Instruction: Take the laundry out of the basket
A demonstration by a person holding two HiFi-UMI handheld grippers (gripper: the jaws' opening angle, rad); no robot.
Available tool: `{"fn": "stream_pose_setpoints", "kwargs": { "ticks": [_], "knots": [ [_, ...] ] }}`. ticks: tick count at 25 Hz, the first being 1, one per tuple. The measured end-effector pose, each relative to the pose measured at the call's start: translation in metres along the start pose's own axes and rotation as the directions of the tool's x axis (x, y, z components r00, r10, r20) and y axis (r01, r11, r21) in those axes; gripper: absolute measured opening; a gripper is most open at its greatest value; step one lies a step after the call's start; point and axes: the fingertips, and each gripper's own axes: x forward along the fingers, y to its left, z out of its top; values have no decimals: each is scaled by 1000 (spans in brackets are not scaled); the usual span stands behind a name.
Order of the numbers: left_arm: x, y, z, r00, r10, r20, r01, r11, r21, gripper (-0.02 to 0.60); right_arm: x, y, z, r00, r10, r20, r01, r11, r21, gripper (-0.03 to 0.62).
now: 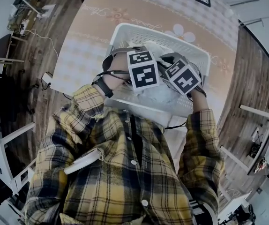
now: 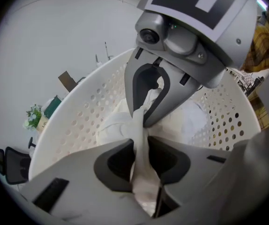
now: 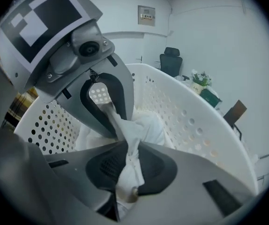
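left tongs (image 2: 141, 161) clamped on cloth (image 2: 112, 125) | right tongs (image 3: 127, 165) clamped on cloth | risk: thin pinches may slip if cloth snags basket (image 2: 80, 114)

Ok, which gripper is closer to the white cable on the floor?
Left. The left gripper, gripping white laundry in the basket, is toward the white cable; the right gripper sits beside it, farther off.

Office-type room arranged as a test space. Evidence: bare white walls (image 3: 219, 36) with a small control panel (image 3: 146, 14), a black swivel chair (image 3: 171, 60), a cluttered worktop (image 1: 26, 7) at the edge, and a wood-plank floor (image 1: 33, 64) with a loose cable (image 1: 44, 35). Domestic touches: a flowered, checked rug (image 1: 92, 36) and a potted plant (image 3: 200, 78).
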Motion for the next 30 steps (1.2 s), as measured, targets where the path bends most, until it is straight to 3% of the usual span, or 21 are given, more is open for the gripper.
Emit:
{"fn": "stream_pose_setpoints", "kwargs": {
  "ticks": [10, 17, 23, 30],
  "knots": [
    [-37, 3, 18, 993, 52, 103, -51, 999, -18, 112, -38, -2, 19, 995, -80, 53, 80, 997, 4, 60],
    [-93, 6, 38, 963, 88, 256, -81, 996, -36, 109, -92, -1, 51, 968, -186, 171, 180, 982, 51, 60],
    [-161, 9, 48, 899, 116, 422, -109, 993, -42, 109, -146, 8, 97, 901, -316, 298, 298, 949, 104, 58],
    [-250, 26, 34, 795, 169, 583, -163, 985, -64, 107, -197, 29, 178, 779, -407, 477, 370, 913, 174, 58]
  ]
}}
